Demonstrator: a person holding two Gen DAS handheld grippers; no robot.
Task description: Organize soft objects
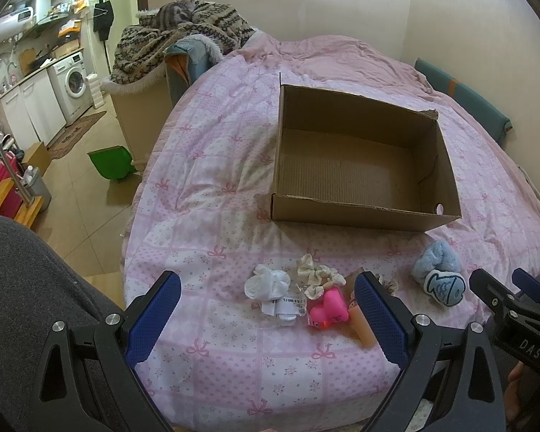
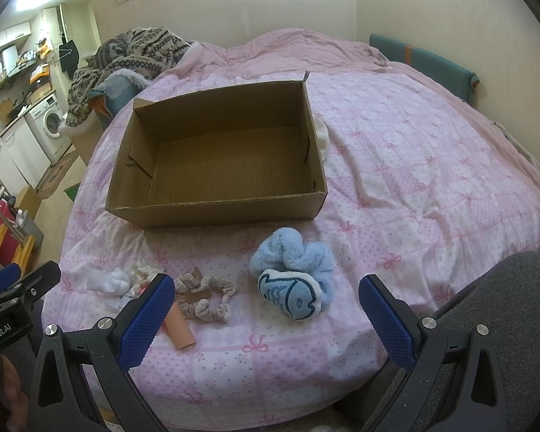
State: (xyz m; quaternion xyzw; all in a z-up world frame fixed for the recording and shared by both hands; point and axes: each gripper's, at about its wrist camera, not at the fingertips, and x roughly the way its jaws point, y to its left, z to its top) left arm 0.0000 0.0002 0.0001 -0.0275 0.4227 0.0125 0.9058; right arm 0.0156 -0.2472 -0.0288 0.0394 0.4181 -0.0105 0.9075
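Observation:
An open cardboard box (image 1: 363, 212) (image 2: 212, 212) lies on the pink bed with nothing in it. Near the bed's front edge lie white socks (image 1: 268, 284) (image 2: 113, 280), cream scrunchies (image 1: 315, 270), a pink duck toy (image 1: 329, 309), an orange tube (image 1: 363, 327) (image 2: 181, 331), beige scrunchies (image 2: 205, 295), a fluffy blue piece (image 1: 437, 257) (image 2: 295, 252) and a fish-shaped plush (image 1: 444, 288) (image 2: 291, 295). My left gripper (image 1: 270, 309) hovers open above the socks and duck. My right gripper (image 2: 266, 313) hovers open above the scrunchies and fish plush. Neither holds anything.
The pink patterned duvet (image 1: 234, 165) (image 2: 414, 180) covers the bed. A heap of patterned knitwear (image 1: 183, 43) (image 2: 133, 54) sits at the far left end. Left of the bed are the floor, a green dustpan (image 1: 111, 162) and a washing machine (image 1: 73, 82). Grey trouser legs (image 1: 28, 288) (image 2: 504, 288) flank the grippers.

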